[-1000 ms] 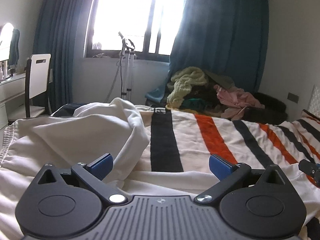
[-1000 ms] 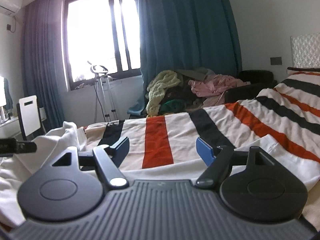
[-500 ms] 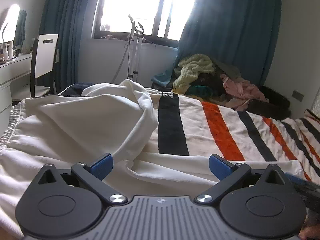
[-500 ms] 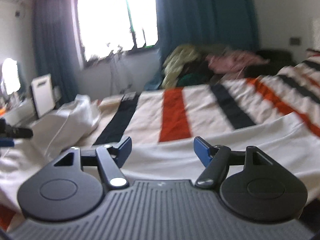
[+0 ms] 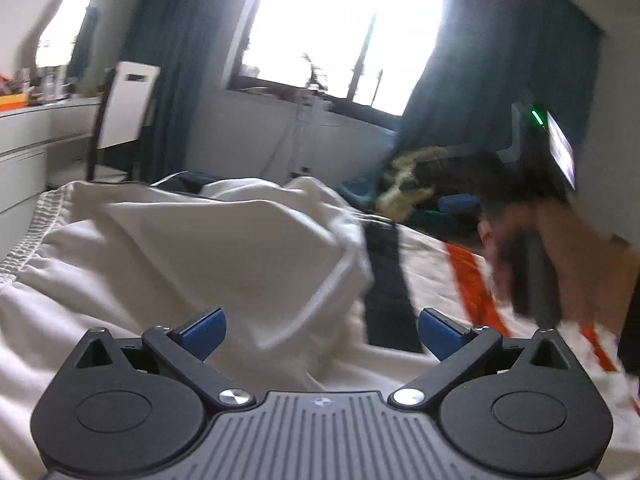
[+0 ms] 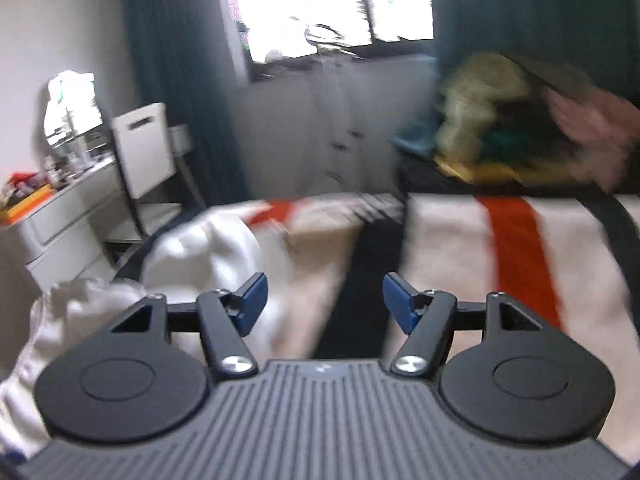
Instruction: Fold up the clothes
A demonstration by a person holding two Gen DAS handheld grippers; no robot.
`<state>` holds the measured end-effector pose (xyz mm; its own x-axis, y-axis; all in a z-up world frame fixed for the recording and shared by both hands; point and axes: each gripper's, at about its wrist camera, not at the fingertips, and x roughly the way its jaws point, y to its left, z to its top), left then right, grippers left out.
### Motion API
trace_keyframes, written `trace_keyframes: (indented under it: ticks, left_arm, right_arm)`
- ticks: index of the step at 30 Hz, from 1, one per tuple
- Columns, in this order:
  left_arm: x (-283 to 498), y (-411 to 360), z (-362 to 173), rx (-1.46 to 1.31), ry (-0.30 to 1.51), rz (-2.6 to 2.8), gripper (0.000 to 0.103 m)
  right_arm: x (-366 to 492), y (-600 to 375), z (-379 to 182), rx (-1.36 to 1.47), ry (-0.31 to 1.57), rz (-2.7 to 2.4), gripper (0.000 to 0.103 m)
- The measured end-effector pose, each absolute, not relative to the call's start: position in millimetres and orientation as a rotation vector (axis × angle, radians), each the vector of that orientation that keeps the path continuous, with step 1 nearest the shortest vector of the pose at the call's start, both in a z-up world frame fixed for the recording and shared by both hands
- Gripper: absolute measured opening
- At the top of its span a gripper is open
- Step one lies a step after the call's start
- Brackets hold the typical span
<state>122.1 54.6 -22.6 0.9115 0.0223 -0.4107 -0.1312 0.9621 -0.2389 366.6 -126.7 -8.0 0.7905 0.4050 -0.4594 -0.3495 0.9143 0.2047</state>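
Since a second ago the right gripper [image 6: 323, 304] has swung hard toward the white garment [image 5: 224, 248], so its view is blurred and now looks over the left end of the bed rather than across the stripes. That garment lies crumpled on the left part of the striped bedspread [image 6: 452, 248], with a loose fold humped up in the middle and a gathered hem trailing toward the near left edge. Jaws of the right gripper stand apart, narrower than a second ago and now steady, with nothing between them; only bedspread shows in the gap and the garment lies just to its left. Meanwhile the left gripper [image 5: 322, 330] has eased forward and a little lower over the cloth; its jaws are wide apart and empty, with the white fold showing between and beyond the blue pads. In the left view, the person's right hand [image 5: 560, 256] and its tool cross the right side of the picture, blurred by speed. My reading is that both grippers are converging on the garment to take hold of it, so no fold is made yet. Behind, a pile of clothes [image 6: 520, 120] waits at the far end of the bed under the window [image 5: 344, 28], and a white chair [image 5: 128, 108] stands by the dresser.
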Motion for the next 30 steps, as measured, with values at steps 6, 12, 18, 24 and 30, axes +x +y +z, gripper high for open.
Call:
trace_keyframes:
  ticks: [6,12,18,24,30]
  left_arm:
    - [161.3,79.4,-52.3,-0.395,0.413,0.162,0.103]
    - [171.4,92.1,-65.1,-0.429,0.419,0.195,0.103]
    - [167.0,94.4,-65.8,-0.439,0.403,0.199,0.103]
    - [154.5,91.6,-53.4,-0.437,0.340,0.204,0.103]
    - [135.3,84.8,-36.0,-0.403,0.278,0.205,0.103]
  right_arm:
    - [468.5,-26.1,-11.4,0.075,0.585,0.523,0.066]
    - [506.9,28.3,-57.4,-0.038,0.699,0.474,0.028]
    - [455.2,1.8,-43.2,0.020,0.508,0.495,0.008]
    - [370.0,-83.8,5.4,0.298,0.338,0.430,0.008]
    - [272.0,-188.8,9.0,0.523,0.234,0.244,0.007]
